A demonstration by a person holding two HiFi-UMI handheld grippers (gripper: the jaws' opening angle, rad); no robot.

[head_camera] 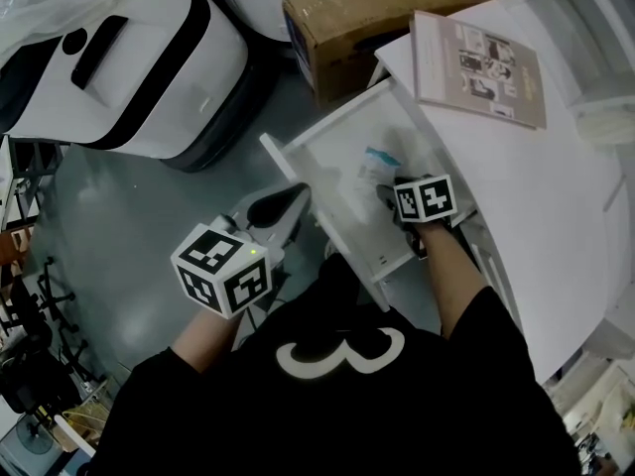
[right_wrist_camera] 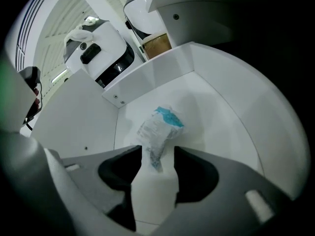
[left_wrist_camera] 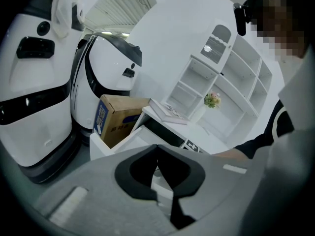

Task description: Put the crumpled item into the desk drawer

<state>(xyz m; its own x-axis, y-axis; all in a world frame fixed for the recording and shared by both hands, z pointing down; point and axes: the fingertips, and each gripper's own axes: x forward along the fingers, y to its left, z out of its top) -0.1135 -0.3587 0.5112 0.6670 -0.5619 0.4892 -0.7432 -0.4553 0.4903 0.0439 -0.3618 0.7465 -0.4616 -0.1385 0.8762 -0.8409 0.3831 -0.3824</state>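
So my right gripper (right_wrist_camera: 157,151) is down inside the open desk drawer (right_wrist_camera: 162,73) with its jaws spread wide. The crumpled item (right_wrist_camera: 158,129), a clear wrapper with a teal patch, lies on the drawer floor. Its near end pokes in between the tips, but nothing's squeezing it. My left gripper (left_wrist_camera: 157,149) is closed up empty, tips touching, hanging just left of the drawer. A booklet (head_camera: 479,67) sits on the desk (head_camera: 536,196) at the far right, and there's a cardboard box (head_camera: 377,18) beyond the drawer.

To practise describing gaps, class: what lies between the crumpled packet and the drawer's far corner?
Only bare drawer floor lies between the crumpled packet and that corner, as the right gripper view shows.
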